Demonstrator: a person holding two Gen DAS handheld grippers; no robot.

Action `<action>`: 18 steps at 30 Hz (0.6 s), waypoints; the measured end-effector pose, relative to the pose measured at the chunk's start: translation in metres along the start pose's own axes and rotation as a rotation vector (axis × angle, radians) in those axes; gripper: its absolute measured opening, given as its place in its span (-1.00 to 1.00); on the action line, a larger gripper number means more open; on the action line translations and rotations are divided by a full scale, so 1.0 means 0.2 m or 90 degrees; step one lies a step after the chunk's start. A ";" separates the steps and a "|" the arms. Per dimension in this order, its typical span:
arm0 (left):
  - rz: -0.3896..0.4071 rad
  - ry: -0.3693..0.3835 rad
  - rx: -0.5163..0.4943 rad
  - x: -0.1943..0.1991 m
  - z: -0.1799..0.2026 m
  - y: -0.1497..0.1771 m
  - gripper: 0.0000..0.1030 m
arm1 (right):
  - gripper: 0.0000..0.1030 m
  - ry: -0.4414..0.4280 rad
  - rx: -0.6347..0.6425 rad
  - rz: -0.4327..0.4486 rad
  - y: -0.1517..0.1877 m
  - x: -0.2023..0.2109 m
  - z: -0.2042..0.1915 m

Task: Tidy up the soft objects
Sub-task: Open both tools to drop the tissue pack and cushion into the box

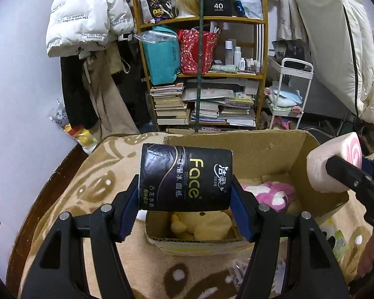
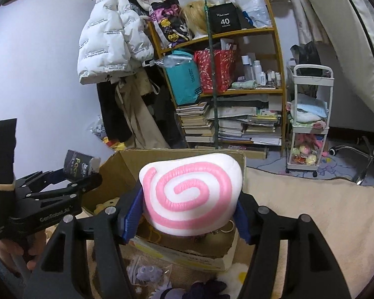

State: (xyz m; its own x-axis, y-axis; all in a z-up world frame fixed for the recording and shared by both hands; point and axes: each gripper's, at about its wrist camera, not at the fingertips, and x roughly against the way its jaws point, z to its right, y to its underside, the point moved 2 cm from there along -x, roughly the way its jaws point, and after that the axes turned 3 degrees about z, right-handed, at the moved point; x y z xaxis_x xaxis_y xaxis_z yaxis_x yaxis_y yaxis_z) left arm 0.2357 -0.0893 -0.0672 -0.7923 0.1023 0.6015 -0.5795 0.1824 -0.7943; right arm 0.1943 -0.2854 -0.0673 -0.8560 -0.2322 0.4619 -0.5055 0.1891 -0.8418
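Observation:
My left gripper (image 1: 185,196) is shut on a black tissue roll (image 1: 185,177) marked "Face" and holds it above the near edge of an open cardboard box (image 1: 299,149). In the box lie a yellow plush (image 1: 202,225) and a pink-and-white plush (image 1: 271,194). My right gripper (image 2: 188,214) is shut on a white cushion with a pink spiral (image 2: 190,194), held over the same box (image 2: 117,167). The cushion also shows in the left wrist view (image 1: 331,164), and the roll in the right wrist view (image 2: 78,165).
The box stands on a beige patterned blanket (image 1: 87,186). Small plush toys and a plastic bag (image 2: 147,271) lie in front of it. Behind are a cluttered wooden bookshelf (image 1: 202,74), hanging coats (image 1: 87,25) and a white trolley (image 2: 309,124).

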 end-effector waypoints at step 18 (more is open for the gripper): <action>-0.022 0.003 -0.005 0.03 -0.03 0.05 0.74 | 0.83 -0.014 0.007 -0.029 0.03 0.01 -0.02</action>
State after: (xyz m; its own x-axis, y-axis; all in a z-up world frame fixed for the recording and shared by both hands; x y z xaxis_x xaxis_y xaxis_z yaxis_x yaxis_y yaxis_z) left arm 0.2266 -0.0802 -0.0700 -0.7709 0.0997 0.6291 -0.6050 0.1939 -0.7722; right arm 0.1897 -0.2808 -0.0705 -0.8299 -0.2605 0.4934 -0.5422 0.1680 -0.8233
